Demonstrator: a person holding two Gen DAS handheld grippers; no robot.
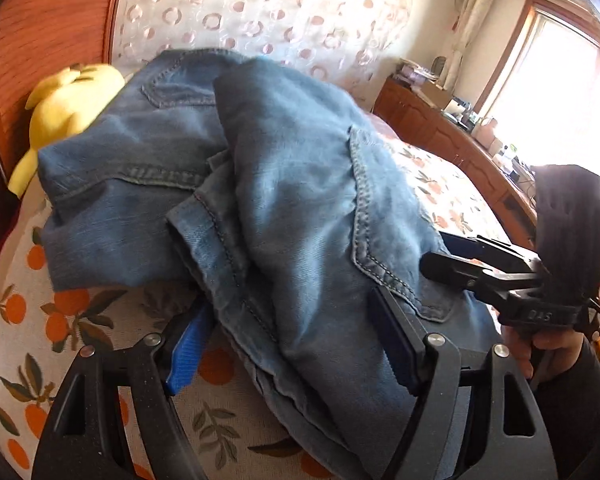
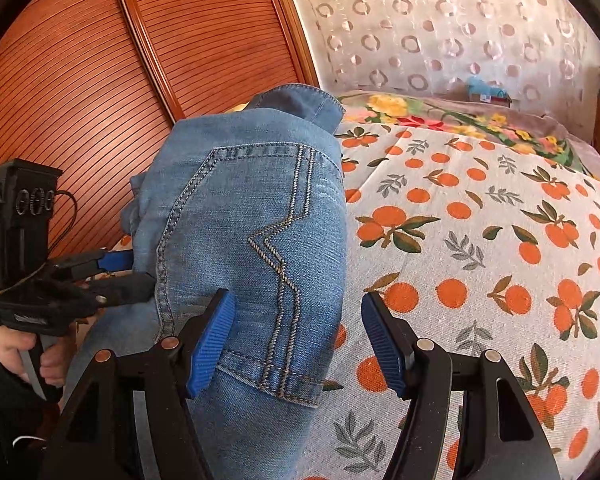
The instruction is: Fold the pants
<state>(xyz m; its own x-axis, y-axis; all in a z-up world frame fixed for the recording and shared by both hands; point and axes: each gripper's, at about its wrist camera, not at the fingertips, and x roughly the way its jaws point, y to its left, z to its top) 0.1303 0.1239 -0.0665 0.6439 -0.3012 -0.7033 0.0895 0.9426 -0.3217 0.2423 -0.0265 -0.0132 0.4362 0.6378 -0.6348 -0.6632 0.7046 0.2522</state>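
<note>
Pants (image 1: pixel 292 184) lie bunched in a loose heap on the orange-print bed sheet (image 2: pixel 480 240), waist end w/ the pockets nearest the cameras. Left gripper (image 1: pixel 284 344) is spread wide, straddling the near denim edge w/o pinching it; better to sink both pads onto one seam before closing. Right gripper (image 2: pixel 296 344) also stands apart, left pad at the stitched pocket (image 2: pixel 260 264), right pad over bare sheet, so shift it onto the cloth & take only the top layer.

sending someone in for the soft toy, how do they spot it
Start at the reddish slatted wooden panel at the far end of the bed. The toy lies at its foot, half hidden behind the blue jeans. It is the only plain yellow, plush thing there; the bedding is orange-printed fabric.
</note>
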